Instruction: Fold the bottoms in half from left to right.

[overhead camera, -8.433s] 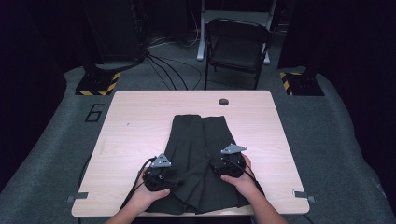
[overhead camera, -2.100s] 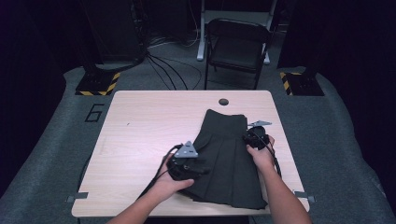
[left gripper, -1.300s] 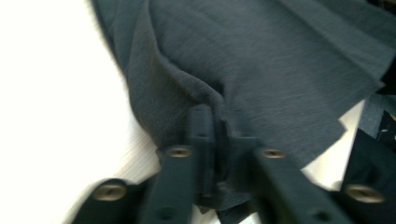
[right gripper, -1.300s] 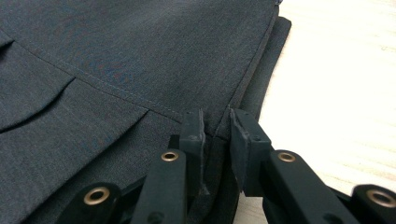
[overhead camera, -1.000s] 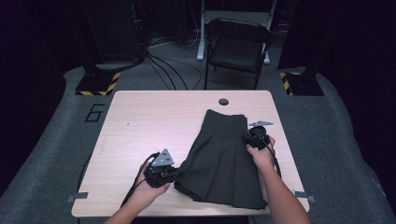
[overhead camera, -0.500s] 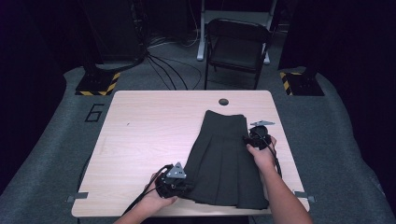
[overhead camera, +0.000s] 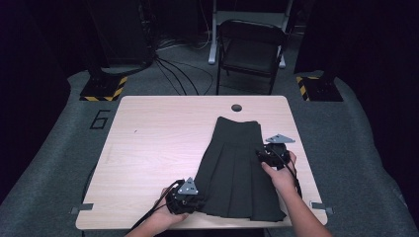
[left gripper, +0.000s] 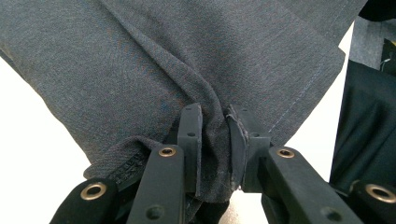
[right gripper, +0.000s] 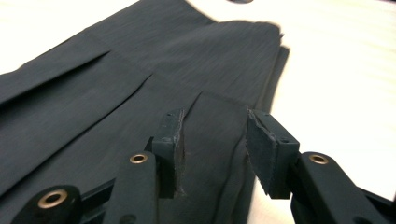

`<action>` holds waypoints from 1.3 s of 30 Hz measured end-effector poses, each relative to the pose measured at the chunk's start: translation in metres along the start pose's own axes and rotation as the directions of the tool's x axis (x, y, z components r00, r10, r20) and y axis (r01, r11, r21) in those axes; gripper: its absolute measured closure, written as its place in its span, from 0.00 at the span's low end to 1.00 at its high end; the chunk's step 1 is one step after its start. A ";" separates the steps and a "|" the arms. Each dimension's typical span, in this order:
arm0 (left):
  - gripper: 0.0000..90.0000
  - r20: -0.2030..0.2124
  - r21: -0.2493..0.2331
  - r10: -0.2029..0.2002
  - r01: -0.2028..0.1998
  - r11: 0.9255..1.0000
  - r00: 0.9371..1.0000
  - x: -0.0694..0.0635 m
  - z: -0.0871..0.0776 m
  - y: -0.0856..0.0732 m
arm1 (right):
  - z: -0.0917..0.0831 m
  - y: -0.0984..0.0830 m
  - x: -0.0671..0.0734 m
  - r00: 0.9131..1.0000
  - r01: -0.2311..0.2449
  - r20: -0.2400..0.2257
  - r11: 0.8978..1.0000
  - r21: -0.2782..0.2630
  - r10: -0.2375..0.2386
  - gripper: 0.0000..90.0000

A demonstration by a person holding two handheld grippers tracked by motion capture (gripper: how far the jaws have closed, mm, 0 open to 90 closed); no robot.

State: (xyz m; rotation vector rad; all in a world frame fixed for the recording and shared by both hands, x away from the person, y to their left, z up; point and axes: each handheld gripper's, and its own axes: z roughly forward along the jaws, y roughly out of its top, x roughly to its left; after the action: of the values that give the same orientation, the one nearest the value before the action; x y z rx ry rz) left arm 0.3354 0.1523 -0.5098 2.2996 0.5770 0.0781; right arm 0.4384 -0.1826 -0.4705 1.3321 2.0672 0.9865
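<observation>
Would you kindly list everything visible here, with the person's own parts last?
skirt: one, dark grey, pleated, flat on the table's right half
table: one, light wood, centre
hole: one, dark, far table edge
folding chair: one, black, behind the table
hazard-striped bases: two, yellow-black, floor beyond the table
left tongs: one, black, shut on the skirt's near-left hem
right tongs: one, black, open over the skirt's right edge

Right tool [right gripper: 212, 149]: jaws stand apart, pads resting on a dark pleated garment [right gripper: 116, 93]. Fabric runs between the jaws, ungripped, with one crease rising between them. The garment lies flat on a pale wooden desk [right gripper: 336, 70]; its narrow end points toward the far edge, near a dark round hole [right gripper: 240, 1].
</observation>
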 end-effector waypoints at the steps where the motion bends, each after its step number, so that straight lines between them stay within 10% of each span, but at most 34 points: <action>1: 0.83 0.005 0.006 -0.008 0.008 1.000 1.000 0.001 -0.001 0.000 | -0.002 -0.004 0.002 1.000 0.001 -0.002 1.000 0.004 -0.001 0.63; 13: 0.69 0.070 0.027 -0.081 0.079 0.996 0.994 0.002 -0.007 0.010 | 0.010 -0.042 0.006 1.000 0.023 -0.003 0.990 0.137 -0.023 0.67; 20: 0.56 0.123 -0.074 -0.101 0.110 0.991 0.987 0.009 -0.035 0.021 | 0.009 -0.046 0.007 0.999 0.045 0.001 0.992 0.114 -0.045 0.68; 30: 0.52 0.017 -0.197 -0.155 0.155 0.968 0.988 0.029 -0.061 0.026 | 0.005 -0.048 0.005 0.999 0.041 -0.002 0.993 0.109 -0.041 0.68; 34: 0.50 -0.053 -0.164 -0.182 0.171 0.971 0.982 0.041 -0.046 0.019 | 0.000 -0.047 0.001 0.999 0.031 -0.015 0.994 0.100 -0.030 0.65; 39: 0.50 -0.041 -0.093 -0.186 0.182 0.979 0.982 0.047 -0.029 0.013 | -0.004 -0.049 0.000 1.000 0.014 -0.012 0.996 0.086 -0.013 0.63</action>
State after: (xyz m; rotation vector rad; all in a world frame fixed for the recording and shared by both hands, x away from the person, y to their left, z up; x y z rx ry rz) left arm 0.3761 0.1839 -0.4852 2.1531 0.7935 0.0697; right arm 0.4081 -0.1969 -0.5058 1.3566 2.1465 0.9105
